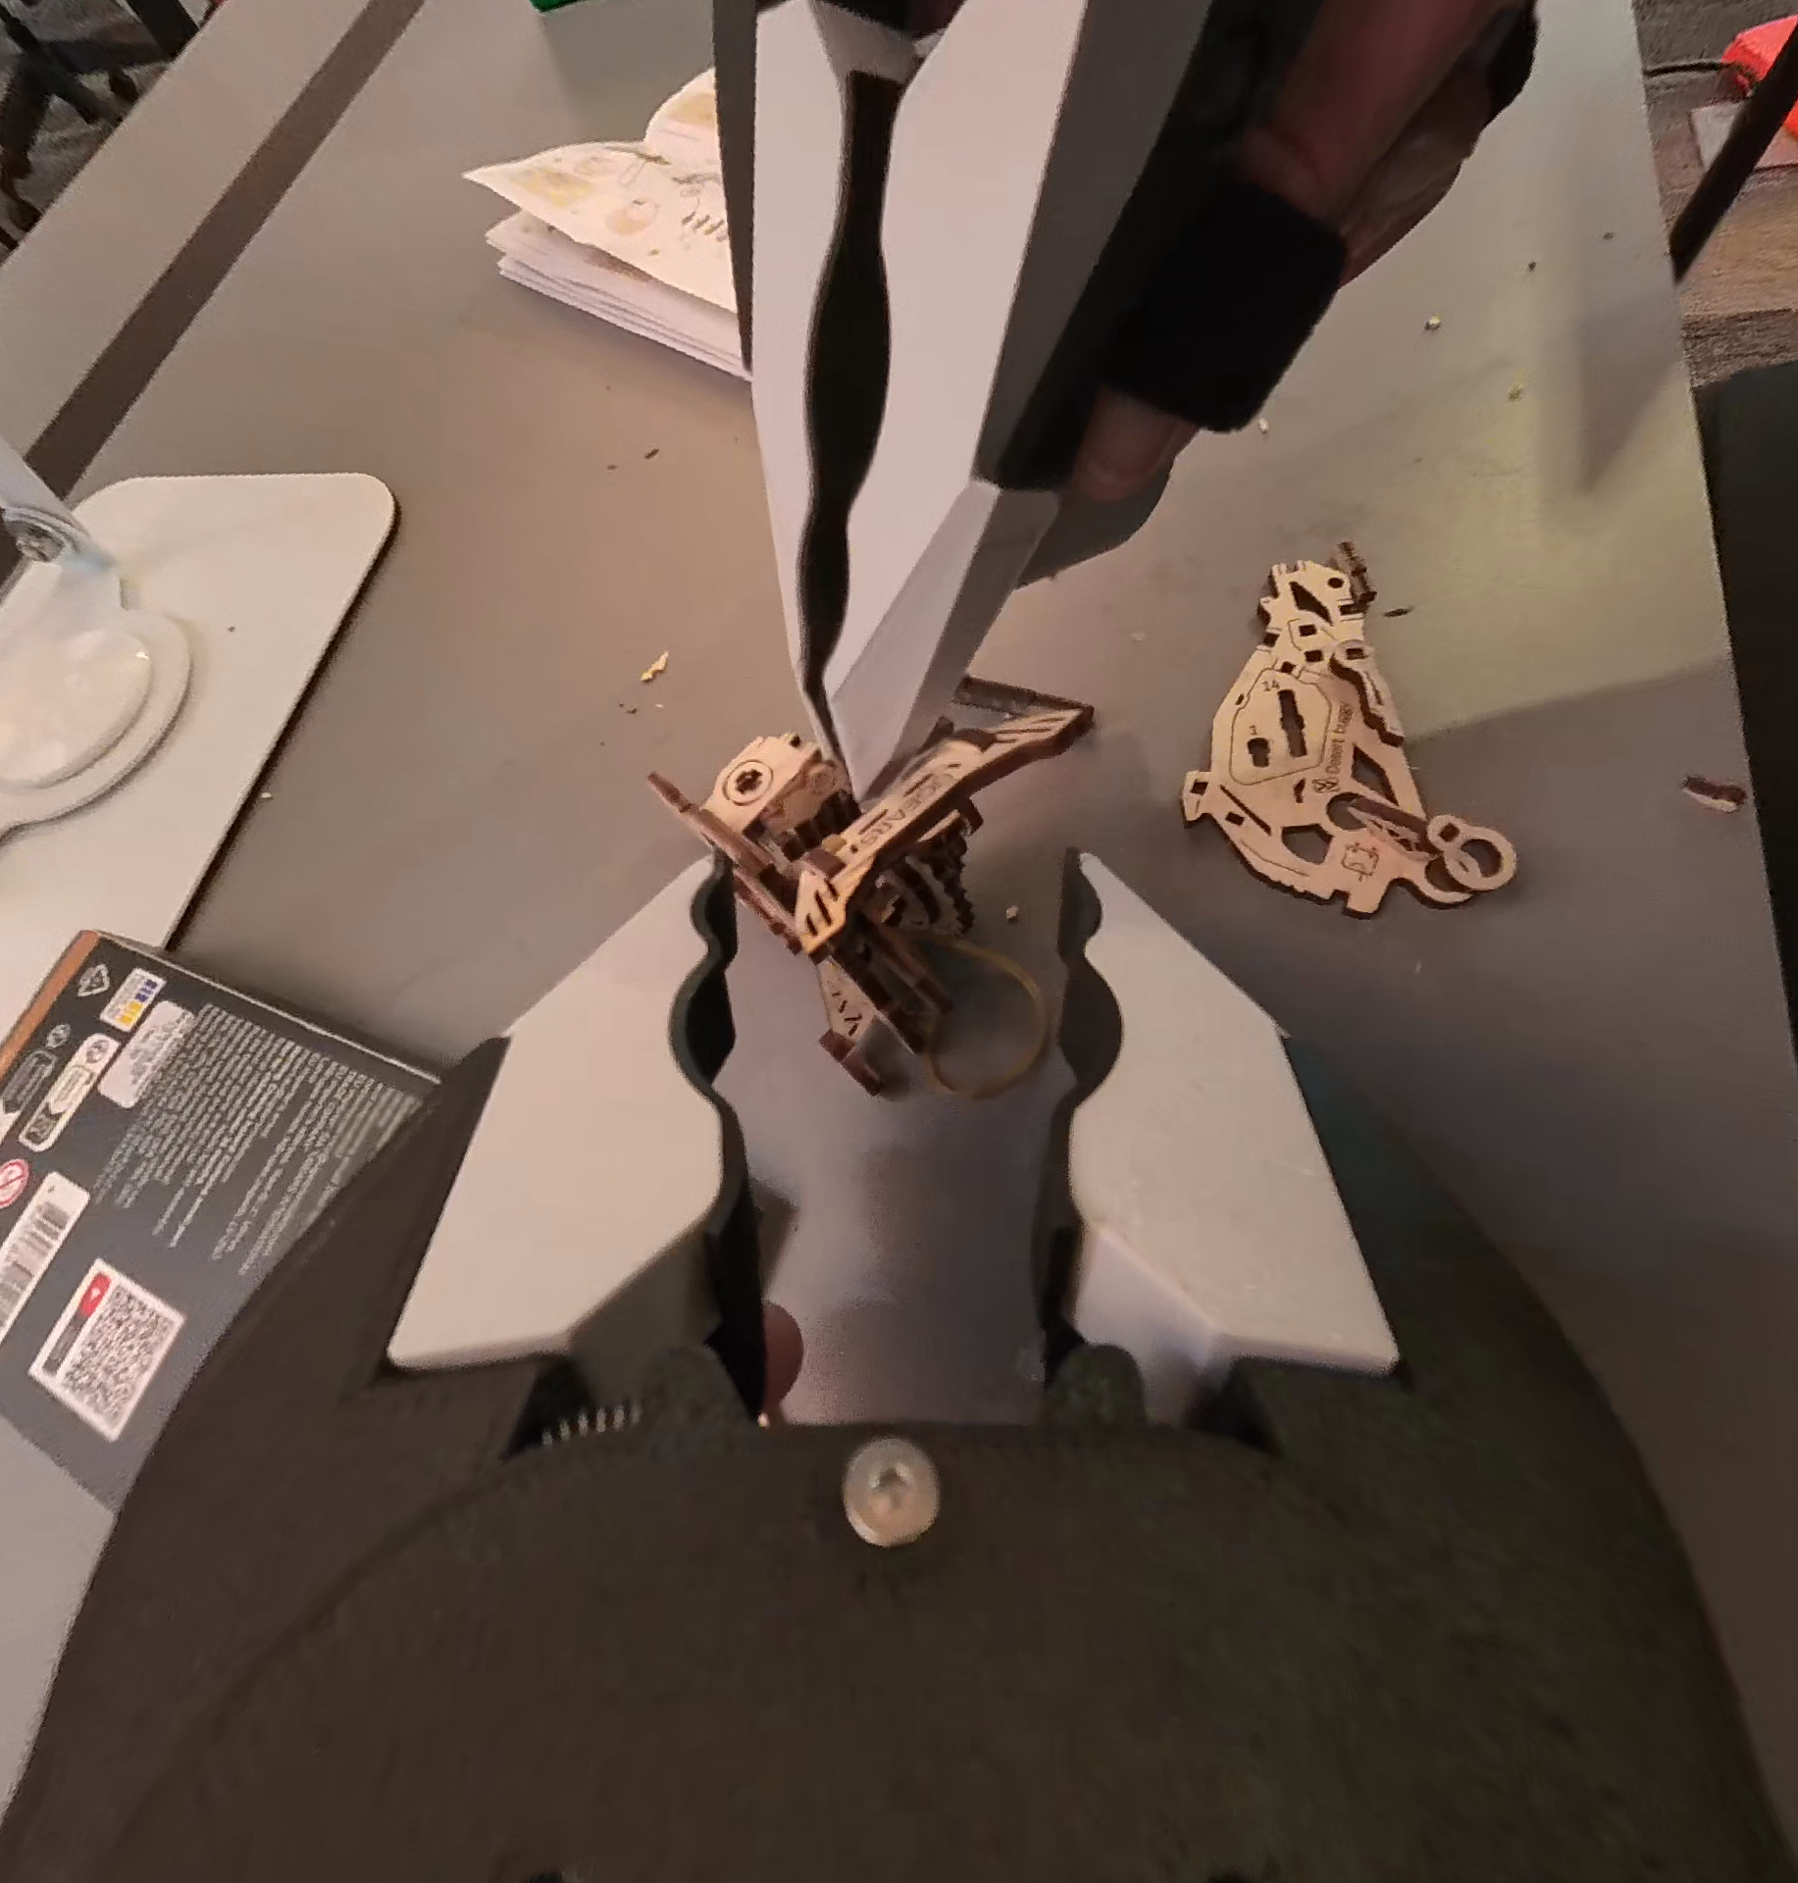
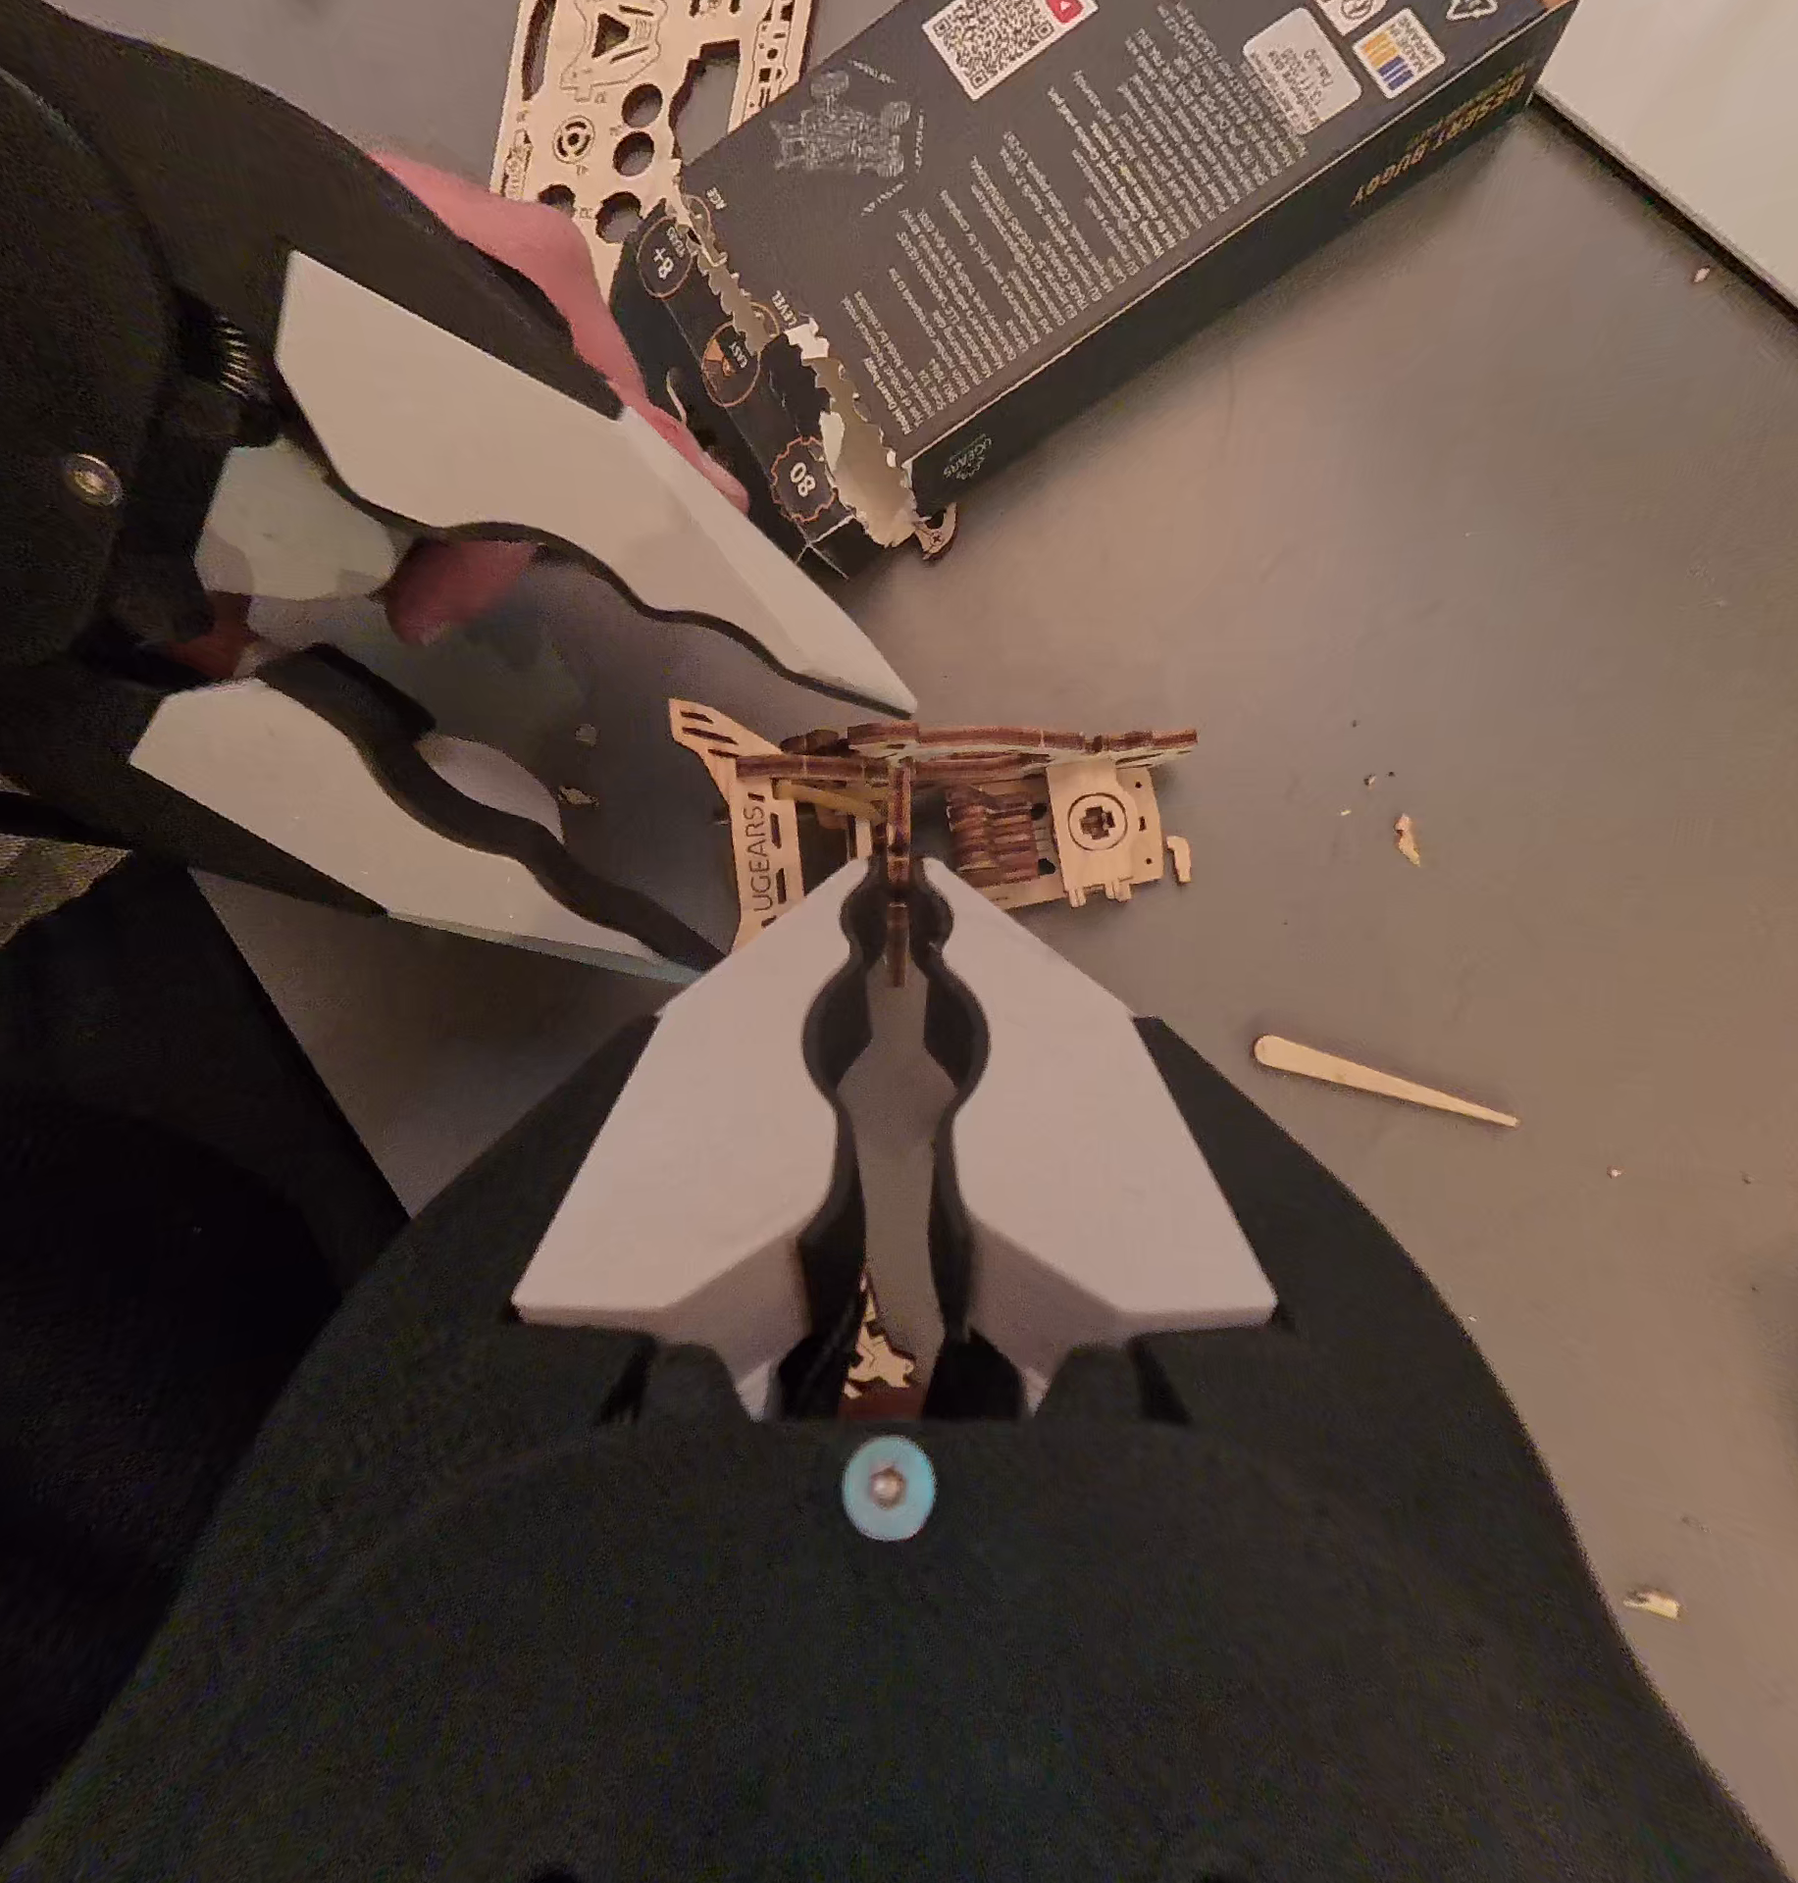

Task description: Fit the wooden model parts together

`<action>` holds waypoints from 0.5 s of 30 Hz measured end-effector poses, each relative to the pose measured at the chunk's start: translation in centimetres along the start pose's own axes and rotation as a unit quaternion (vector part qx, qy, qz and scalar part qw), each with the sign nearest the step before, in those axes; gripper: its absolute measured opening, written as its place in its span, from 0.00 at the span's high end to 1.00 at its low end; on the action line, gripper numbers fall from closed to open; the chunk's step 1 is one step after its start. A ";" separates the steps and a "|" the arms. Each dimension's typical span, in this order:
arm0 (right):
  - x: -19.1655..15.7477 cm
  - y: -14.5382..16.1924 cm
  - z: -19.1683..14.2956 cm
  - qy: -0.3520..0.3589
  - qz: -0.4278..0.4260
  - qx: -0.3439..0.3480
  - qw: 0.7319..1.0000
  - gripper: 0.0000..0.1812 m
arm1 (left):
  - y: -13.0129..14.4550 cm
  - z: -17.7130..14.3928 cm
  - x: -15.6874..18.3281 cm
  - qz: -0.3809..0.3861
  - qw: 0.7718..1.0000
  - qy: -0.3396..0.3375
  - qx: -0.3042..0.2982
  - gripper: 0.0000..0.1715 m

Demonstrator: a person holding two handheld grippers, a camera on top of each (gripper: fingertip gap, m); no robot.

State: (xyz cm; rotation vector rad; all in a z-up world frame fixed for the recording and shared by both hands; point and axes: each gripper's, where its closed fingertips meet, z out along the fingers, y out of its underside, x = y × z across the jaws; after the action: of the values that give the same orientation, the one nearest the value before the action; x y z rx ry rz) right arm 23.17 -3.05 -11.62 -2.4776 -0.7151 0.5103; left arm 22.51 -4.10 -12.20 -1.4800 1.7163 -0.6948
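- Surface: I see a grey table (image 1: 446, 571), littered with small wood crumbs. Carpeted floor shows past the edge at 11 o'clock in the left wrist view.
- On the table in the left wrist view: instruction sheets (image 1: 619, 234) at 11 o'clock, a pale flat lamp base (image 1: 263, 571) at 9, a dark printed box (image 1: 150, 1151) at 8, a flat wooden part (image 1: 1322, 754) at 2.
- In the right wrist view the box (image 2: 1108, 224) has a torn-open end at 12 to 1 o'clock; a punched wooden sheet (image 2: 609, 112) at 11; a wooden pick (image 2: 1384, 1095) at 3.
- The wooden model (image 2: 935, 805) stands tilted near table centre, a rubber band (image 1: 986, 1019) looped at its lower end.
- Right gripper (image 2: 896, 876): clenched on a thin wooden tab of the model, tips pinching from above.
- Left gripper (image 1: 894, 876): released, jaws wide apart. The model sits between its tips; its left tip looks to be at the model's edge, contact unclear.
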 end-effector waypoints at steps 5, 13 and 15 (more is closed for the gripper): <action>0.0 -0.1 0.3 -0.009 0.005 0.000 1.000 1.00 | 0.2 0.3 0.3 -0.002 1.000 0.000 -0.001 0.64; 0.1 0.0 0.4 -0.015 0.010 -0.009 1.000 1.00 | 0.2 0.5 -0.1 0.017 1.000 -0.024 0.000 0.67; 0.1 0.0 0.4 -0.014 0.008 -0.013 1.000 1.00 | 0.3 0.6 -0.1 0.037 0.999 -0.036 -0.009 0.66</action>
State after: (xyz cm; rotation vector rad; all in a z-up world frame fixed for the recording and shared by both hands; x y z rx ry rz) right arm 23.05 -2.86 -11.92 -2.5070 -0.7176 0.5454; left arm 22.86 -3.92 -12.79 -1.4287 1.7182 -0.5815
